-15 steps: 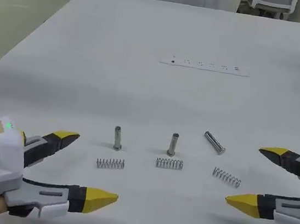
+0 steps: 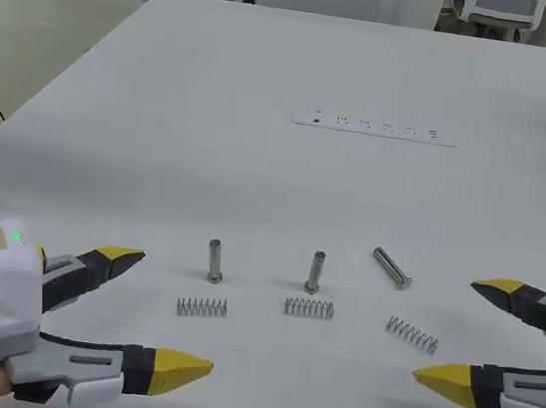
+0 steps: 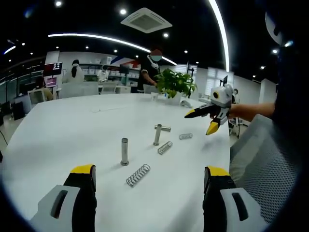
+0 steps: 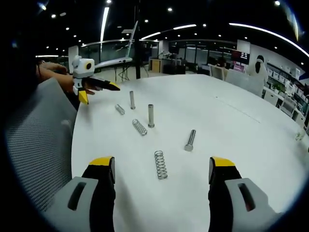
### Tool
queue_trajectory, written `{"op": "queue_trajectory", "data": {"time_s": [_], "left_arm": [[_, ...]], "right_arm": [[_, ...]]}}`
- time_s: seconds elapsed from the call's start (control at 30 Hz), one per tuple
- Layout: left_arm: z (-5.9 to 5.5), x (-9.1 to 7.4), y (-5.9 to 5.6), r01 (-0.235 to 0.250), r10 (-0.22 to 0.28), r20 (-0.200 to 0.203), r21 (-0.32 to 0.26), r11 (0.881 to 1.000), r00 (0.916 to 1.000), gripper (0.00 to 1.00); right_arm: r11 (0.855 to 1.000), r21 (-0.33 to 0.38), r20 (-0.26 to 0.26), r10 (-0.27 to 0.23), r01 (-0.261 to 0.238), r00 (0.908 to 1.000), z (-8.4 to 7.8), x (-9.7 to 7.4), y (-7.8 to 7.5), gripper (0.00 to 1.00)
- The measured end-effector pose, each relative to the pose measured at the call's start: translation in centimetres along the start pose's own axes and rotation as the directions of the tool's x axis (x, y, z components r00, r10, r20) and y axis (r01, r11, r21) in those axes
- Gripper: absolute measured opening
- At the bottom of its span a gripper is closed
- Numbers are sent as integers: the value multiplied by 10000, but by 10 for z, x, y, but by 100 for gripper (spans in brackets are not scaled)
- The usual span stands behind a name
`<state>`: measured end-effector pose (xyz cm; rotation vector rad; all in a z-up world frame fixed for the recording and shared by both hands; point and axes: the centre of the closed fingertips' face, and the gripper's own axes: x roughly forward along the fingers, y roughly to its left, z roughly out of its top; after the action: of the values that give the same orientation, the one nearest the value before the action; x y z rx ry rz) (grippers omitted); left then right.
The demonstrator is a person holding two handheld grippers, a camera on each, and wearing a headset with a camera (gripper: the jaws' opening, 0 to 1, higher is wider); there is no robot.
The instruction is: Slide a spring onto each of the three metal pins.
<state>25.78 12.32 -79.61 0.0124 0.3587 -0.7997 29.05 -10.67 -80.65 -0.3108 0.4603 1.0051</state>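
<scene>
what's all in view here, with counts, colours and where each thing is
table: 1, white, under everything
metal pins: 3, silver, two upright side by side, one lying flat to their right
springs: 3, silver, lying in a row nearer than the pins
flat strip: 1, white, farther back on the table
plant: 1, green, beyond the pins in the left gripper view
left hand-held gripper: 1, grey with yellow tips, lower left, open
right hand-held gripper: 1, same colours, lower right, open

Right gripper [image 4: 162,163] jaws apart, spring [image 4: 161,166] ahead, pin [image 4: 189,140] lying beside, 2 pins [image 4: 150,116] seemingly upright
</scene>
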Motion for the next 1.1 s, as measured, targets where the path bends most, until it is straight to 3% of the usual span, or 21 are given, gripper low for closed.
{"op": "queue_trajectory", "data": {"time_s": [1.1], "left_arm": [[-2, 1, 1, -27, 27, 55, -80, 10000, 10000, 89]], "right_arm": [[9997, 162, -48, -155, 155, 9999, 0, -2, -4, 78]]}}
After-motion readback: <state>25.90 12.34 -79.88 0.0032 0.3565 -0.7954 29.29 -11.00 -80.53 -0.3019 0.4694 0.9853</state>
